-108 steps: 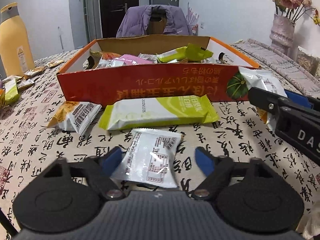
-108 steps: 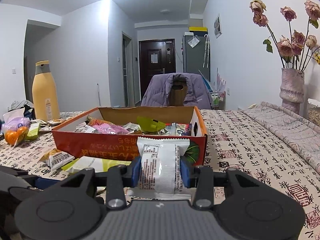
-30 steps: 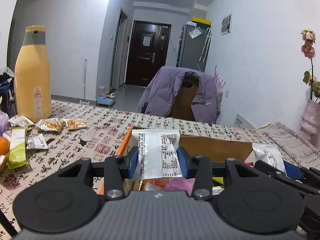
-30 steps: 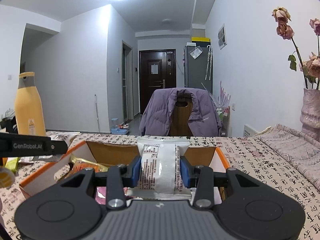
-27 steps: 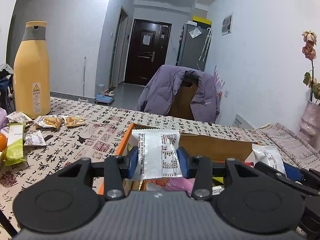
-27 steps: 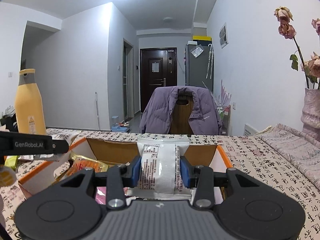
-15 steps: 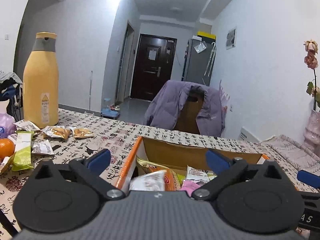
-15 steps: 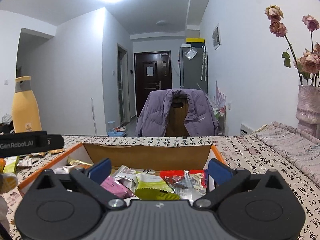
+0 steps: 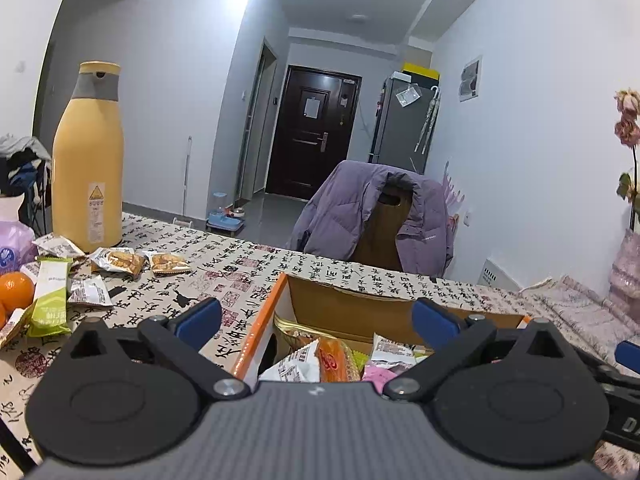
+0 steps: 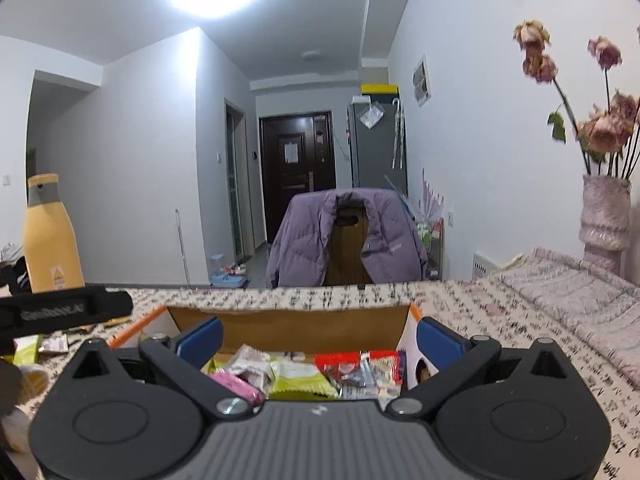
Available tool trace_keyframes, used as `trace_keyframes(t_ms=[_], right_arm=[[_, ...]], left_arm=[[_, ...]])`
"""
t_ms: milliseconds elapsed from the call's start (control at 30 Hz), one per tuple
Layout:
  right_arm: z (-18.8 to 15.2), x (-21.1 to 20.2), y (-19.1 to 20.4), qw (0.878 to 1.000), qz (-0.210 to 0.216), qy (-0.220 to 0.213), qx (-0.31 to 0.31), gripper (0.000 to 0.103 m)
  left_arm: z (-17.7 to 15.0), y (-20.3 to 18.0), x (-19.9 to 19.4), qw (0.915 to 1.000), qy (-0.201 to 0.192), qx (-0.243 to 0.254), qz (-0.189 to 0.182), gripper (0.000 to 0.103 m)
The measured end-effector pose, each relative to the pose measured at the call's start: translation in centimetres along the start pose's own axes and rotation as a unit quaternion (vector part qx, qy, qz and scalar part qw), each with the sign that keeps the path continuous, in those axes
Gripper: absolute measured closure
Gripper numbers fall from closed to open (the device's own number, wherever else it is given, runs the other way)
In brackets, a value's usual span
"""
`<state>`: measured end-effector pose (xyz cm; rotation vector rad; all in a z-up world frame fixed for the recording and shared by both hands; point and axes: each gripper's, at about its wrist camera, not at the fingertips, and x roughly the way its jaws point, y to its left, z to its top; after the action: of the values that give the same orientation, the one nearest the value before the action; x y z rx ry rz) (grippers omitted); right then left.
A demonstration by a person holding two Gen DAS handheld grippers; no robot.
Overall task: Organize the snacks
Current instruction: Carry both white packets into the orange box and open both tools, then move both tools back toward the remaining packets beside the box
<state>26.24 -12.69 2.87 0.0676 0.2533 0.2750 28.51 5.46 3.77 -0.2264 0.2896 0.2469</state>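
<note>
Left gripper: you are holding the left gripper [image 9: 316,322] over the near left corner of the box, its blue pads spread wide with nothing between them.
Right gripper: you are holding the right gripper [image 10: 318,340] above the box as well, its pads likewise splayed wide and gripping nothing.
Box: the cardboard box [image 10: 292,322] with the orange rim is sitting on the table straight ahead of both your grippers, its top open.
Snacks in the box: a heap of wrapped snacks is lying inside; from your right wrist you are seeing a pink packet [image 10: 234,386], a green packet [image 10: 302,378] and a red-edged clear packet [image 10: 360,368], and from your left wrist an orange packet [image 9: 334,364] beside a white printed packet [image 9: 294,366].
Loose snacks: more packets are waiting on the tablecloth to your left, well apart from the box, among them a long green bar [image 9: 50,298] and two small brownish packets [image 9: 116,260].
Table: the calligraphy-print tablecloth [image 9: 224,276] is covering the table under everything.
Other things: a tall yellow bottle [image 9: 88,160] is standing upright behind the loose snacks, and an orange [image 9: 14,292] is lying near the green bar.
</note>
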Motion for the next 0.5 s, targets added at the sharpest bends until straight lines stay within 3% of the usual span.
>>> trace_keyframes(t_ms=[200,500], right_arm=[[1.0,-1.4,0.0,1.000,-0.001,-0.018,0.003,0.000],[1.6,-3.9,1.0,0.999,0.030,0.016,0.003,0.000]], left_arm=[[0.4,0.6,-1.8,0.9999,0.011,-0.005,0.009,0.000],[0.0,2.6,-6.3,0.9997,0.019,0.009,0.011,0.000]])
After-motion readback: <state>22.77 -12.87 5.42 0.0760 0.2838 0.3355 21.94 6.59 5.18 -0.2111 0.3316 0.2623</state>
